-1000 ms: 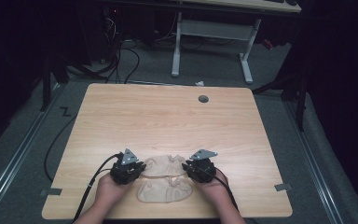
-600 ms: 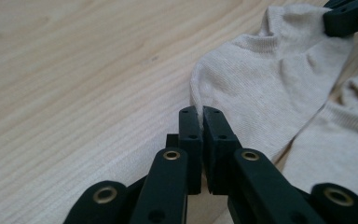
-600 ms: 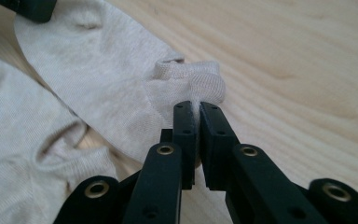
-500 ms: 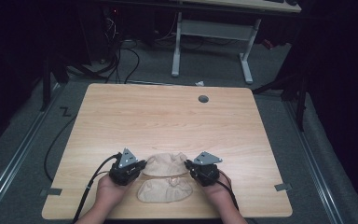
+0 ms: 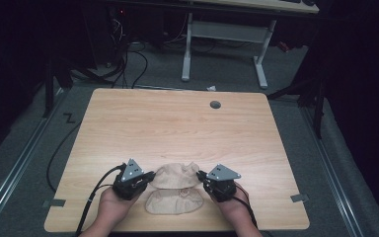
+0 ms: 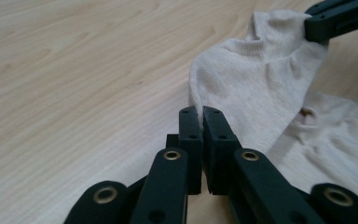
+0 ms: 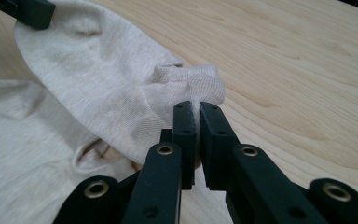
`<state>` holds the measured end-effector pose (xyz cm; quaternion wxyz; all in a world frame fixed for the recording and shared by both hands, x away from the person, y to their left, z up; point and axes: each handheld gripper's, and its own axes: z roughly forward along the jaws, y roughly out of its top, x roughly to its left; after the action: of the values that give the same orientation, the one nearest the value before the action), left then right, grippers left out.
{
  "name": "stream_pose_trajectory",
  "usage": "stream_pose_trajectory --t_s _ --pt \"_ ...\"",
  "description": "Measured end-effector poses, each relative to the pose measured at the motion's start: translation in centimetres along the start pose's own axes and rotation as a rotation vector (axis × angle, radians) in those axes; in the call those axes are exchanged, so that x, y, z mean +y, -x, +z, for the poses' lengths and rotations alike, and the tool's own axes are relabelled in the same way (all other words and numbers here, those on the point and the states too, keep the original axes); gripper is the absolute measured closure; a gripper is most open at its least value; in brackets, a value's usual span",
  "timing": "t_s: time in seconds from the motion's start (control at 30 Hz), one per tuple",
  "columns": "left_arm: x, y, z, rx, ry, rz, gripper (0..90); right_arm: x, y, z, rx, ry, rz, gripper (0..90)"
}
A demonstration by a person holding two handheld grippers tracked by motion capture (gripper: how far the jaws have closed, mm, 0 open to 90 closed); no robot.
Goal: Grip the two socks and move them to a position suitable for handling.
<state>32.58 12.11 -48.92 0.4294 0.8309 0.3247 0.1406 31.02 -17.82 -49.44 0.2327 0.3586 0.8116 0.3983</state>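
Note:
A beige ankle sock [image 5: 175, 175] is stretched between my two grippers, just above the near edge of the wooden table [image 5: 177, 123]. My left gripper [image 5: 149, 177] is shut on its left end [image 6: 193, 100]. At the other end, by the cuff [image 7: 191, 84], my right gripper [image 5: 201, 177] is shut on it; those jaws have just been closing with the fabric between them. A second beige sock [image 5: 172, 202] lies flat on the table under the held one, its opening showing [image 6: 310, 114].
A round grey cable hole [image 5: 215, 104] sits near the table's far edge. Beyond the table stands a white-legged desk [image 5: 227, 29] with cables on the dark floor. Black cables trail from both grippers off the near edge.
Both grippers have risen a little and moved away from the person, lifting one sock. It has come up off the other sock, which now shows lying flat beneath it.

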Motion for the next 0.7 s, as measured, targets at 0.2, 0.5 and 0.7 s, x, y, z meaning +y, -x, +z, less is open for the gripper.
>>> stream_pose_trajectory --t_s 0.2,0.5,0.7 --pt "-0.5 1.7 -1.1 -0.017 -0.017 0.005 86.8 -0.7 -1.0 -1.8 0.024 0.015 -0.019 85.4" --pt "-2.3 2.8 -2.6 -0.043 -0.049 -0.005 86.7 -1.7 -2.9 -3.1 0.061 -0.009 -0.048 85.3" --pt "-3.1 3.4 -2.6 -0.034 -0.089 0.022 86.6 -2.3 -3.4 -3.0 0.073 -0.041 -0.065 85.3"
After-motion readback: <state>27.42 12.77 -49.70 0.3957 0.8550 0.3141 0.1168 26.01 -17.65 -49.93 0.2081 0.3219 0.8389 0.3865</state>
